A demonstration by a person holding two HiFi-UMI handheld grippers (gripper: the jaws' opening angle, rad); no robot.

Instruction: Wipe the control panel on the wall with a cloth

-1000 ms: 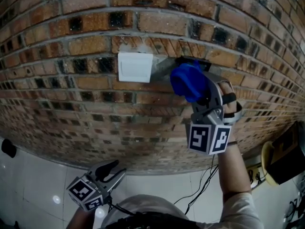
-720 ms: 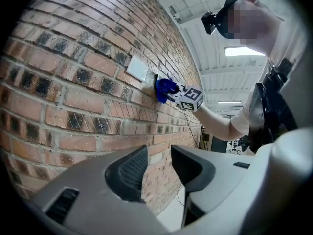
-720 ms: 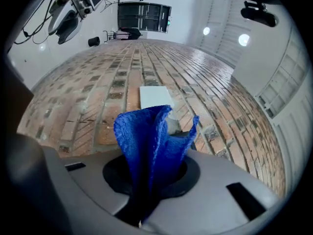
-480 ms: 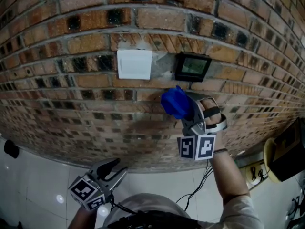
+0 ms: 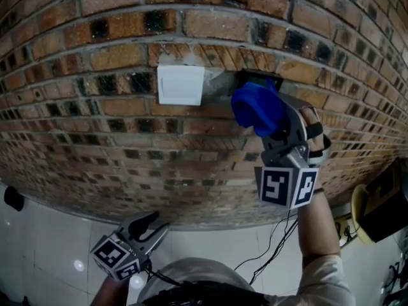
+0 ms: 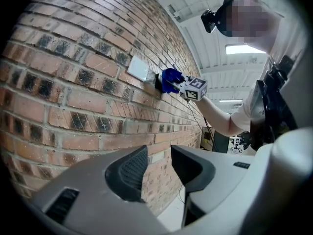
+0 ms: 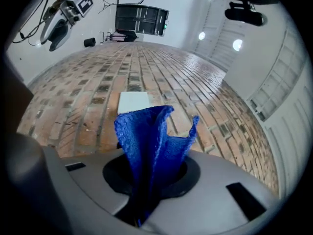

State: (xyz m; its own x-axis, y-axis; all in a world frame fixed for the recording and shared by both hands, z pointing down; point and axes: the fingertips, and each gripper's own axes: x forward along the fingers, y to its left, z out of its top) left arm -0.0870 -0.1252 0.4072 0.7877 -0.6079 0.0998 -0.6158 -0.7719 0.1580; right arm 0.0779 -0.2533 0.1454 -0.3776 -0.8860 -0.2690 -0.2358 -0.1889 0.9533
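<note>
The black control panel [image 5: 250, 76] is set in the brick wall, and only its top edge shows behind the blue cloth [image 5: 257, 109]. My right gripper [image 5: 269, 125] is shut on the cloth and holds the bunched cloth against the panel. In the right gripper view the cloth [image 7: 151, 141] stands up out of the jaws and hides the panel. A white switch plate [image 5: 180, 85] sits just left of the panel. My left gripper [image 5: 152, 227] hangs low near the person's body, away from the wall. Its jaws stand slightly apart with nothing between them [image 6: 154, 168].
The brick wall [image 5: 95, 139] fills the head view, with a white tiled floor [image 5: 57, 247] below it. Black cables [image 5: 274, 247] hang under the right arm. A yellow and black object [image 5: 370, 212] stands at the right edge and a small dark object [image 5: 11, 197] at the left.
Half a second ago the cloth was below and left of the panel, which was uncovered. My right gripper has since moved up and right, and the cloth covers the panel again. The left gripper stayed still.
</note>
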